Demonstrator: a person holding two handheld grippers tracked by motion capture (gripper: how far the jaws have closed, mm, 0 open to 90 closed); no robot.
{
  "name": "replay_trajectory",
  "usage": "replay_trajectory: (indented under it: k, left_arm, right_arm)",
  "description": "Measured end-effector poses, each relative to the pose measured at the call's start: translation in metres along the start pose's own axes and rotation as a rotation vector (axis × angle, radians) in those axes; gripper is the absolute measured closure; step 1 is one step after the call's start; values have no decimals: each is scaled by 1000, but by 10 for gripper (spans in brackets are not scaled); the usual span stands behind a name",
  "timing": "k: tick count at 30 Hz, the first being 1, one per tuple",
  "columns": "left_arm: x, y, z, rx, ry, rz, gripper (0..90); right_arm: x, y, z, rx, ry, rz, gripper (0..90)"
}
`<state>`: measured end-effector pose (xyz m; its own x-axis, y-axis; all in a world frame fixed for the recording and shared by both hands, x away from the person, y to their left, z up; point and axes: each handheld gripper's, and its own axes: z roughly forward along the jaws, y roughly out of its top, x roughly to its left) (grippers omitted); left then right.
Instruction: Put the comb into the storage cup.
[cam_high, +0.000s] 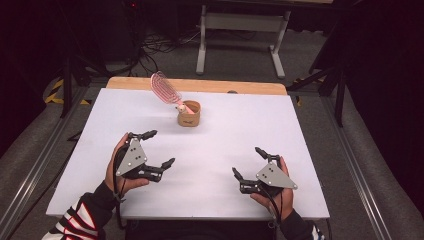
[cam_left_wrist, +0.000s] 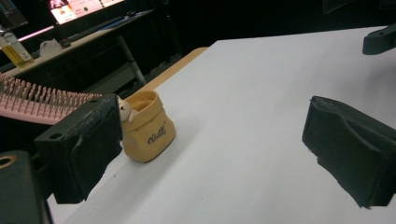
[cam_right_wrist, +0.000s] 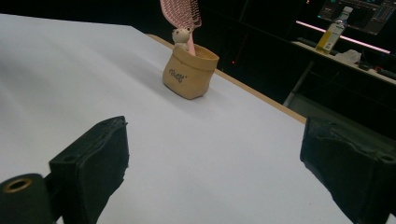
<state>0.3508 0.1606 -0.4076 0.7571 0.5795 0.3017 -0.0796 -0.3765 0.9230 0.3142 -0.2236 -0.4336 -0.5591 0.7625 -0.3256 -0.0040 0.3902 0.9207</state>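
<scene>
Both grippers' jaws wide apart (holding nothing) over white table (cam_high: 210, 150), dark cluttered room beyond.

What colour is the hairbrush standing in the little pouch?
Pink hairbrush, with pink bristles; clearest in the left gripper view.

Hidden and cut off

The brush (cam_high: 166, 90) handle is buried in the tan pouch (cam_high: 189, 114); its head runs off the edge in both gripper views. The pouch's lettering is too small to read.
</scene>
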Motion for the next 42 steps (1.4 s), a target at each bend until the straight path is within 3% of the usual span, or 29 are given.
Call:
replay_trajectory:
  k: [15, 21, 31, 34, 42]
  left_arm:
    - [-3, -12, -15, -9, 9, -2, 51]
    - [-3, -19, -22, 12, 19, 10, 43]
    - [-1, -36, -32, 47, 36, -22, 43]
    - [1, -39, -33, 59, 42, -10, 41]
    - [4, -52, -39, 84, 52, -55, 42]
  right_arm:
    - [-1, 0, 0, -7, 0, 7, 85]
    - [-1, 0, -1, -10, 0, 5, 85]
    - [-1, 0, -1, -7, 3, 9, 75]
    - [-1, 0, -1, -7, 1, 8, 75]
    - [-1, -1, 0, -6, 6, 10, 70]
